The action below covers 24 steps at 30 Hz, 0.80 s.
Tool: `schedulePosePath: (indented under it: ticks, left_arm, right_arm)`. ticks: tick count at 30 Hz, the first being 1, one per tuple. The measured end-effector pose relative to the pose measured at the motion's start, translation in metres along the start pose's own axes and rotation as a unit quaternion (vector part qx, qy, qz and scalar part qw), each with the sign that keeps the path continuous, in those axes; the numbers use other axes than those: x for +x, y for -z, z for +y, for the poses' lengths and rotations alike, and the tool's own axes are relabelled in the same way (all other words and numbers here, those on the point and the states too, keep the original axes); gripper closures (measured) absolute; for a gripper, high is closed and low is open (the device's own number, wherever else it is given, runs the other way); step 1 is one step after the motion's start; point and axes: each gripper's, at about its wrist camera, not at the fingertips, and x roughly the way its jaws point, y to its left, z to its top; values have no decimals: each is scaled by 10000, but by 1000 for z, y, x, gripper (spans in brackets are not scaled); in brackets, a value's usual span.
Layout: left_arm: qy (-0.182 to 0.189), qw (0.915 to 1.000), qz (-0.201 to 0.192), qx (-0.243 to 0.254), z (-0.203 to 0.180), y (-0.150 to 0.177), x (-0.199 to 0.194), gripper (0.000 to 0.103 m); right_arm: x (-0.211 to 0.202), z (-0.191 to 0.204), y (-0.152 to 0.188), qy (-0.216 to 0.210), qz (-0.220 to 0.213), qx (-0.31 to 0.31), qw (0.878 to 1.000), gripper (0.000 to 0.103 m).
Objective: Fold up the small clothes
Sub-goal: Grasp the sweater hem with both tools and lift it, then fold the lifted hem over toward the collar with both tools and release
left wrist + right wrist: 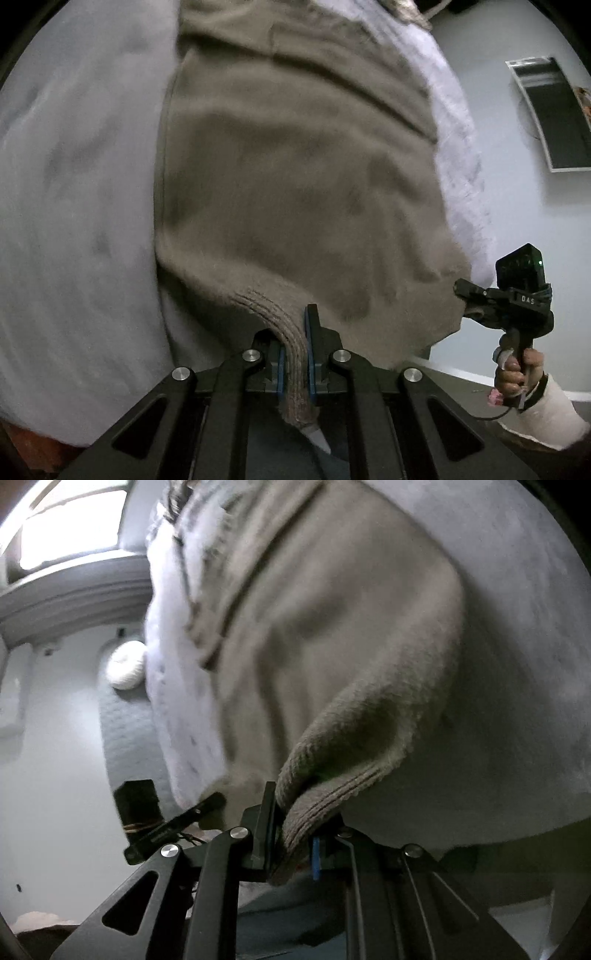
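Observation:
A taupe knitted garment (295, 166) lies spread on a pale fuzzy blanket (74, 184). My left gripper (295, 343) is shut on one ribbed hem corner, which bunches between the blue pads. At the right of the left wrist view, a hand in a white sleeve holds my right gripper (467, 301), clamped on the garment's other corner. In the right wrist view the right gripper (295, 830) pinches a thick fold of the ribbed hem, with the garment (332, 627) rising away from it. The left gripper (212, 803) shows at lower left, its tip against the cloth edge.
The blanket (517, 664) drapes over the edge of the surface. A framed dark panel (554, 114) shows at the upper right of the left wrist view. A white round cushion (125, 664) and a bright window (74, 528) show at the left of the right wrist view.

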Motion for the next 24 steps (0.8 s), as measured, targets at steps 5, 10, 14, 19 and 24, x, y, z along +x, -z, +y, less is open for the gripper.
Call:
schedulePosePath:
  ticks: [5,10,14,19,24]
  left_arm:
    - [212,9987,-294,371,6,-42,-36,93]
    - [207,9960,-558,660,8,-93,-56,93]
    - [236,9931,-903,711,0,-134,-65,93]
    - [131,9890,-1389,489,-13,-187,-65,93]
    - [-65,9830,-1827,177,-21,-234,-64,93]
  right_arm:
    - [-7,43,-25,-361,-514,-224,9978,87]
    - [-17,79,-55,-589,-1028,-441,9920,87]
    - [-29,103,-89,-557,-1166,-707,9891,87]
    - [-36,126,-143,-628,-1220,-888,9866,87]
    - [-36,141,-206,-580,-1152,-972,9869,87]
